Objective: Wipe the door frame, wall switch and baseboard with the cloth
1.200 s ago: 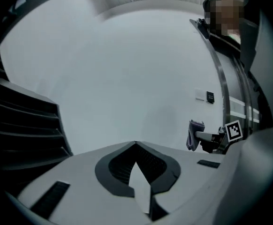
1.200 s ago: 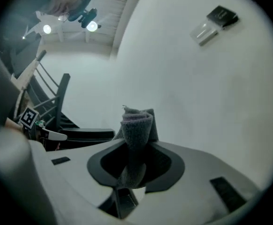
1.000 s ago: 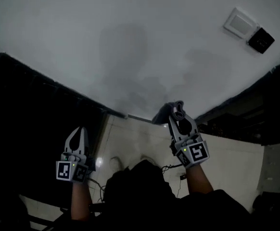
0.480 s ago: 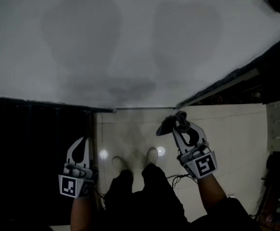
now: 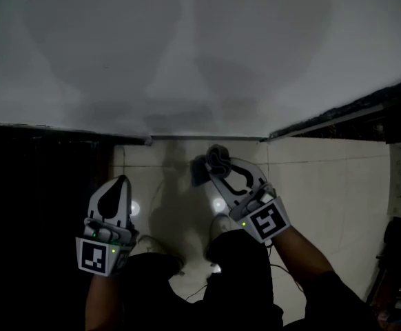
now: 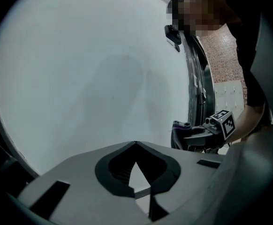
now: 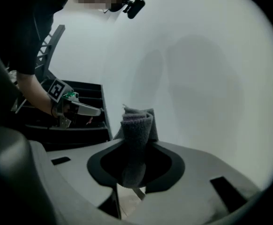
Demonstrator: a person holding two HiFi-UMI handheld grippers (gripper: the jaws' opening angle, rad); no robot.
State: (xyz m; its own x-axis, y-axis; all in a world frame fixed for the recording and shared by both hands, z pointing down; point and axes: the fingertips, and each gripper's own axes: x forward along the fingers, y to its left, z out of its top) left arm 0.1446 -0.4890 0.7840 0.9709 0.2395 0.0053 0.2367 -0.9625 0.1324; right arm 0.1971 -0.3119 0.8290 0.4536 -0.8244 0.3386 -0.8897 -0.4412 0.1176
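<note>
Nothing legible: the left cube [image 5: 97, 255] and right cube [image 5: 266, 221] bear only black-and-white square marker patterns, no words.

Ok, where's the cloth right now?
The grey cloth is clamped in the right gripper, centre-right in the head view, low by where the white wall meets the tiled floor.

We've got the wall [image 5: 187, 47] up front and the floor [image 5: 324, 178] below it. L gripper [image 5: 120, 183] is on the left. R gripper [image 5: 218, 161] is on the right w/ the cloth [image 5: 203, 170] betw. its jaws, near the wall's base.
</note>
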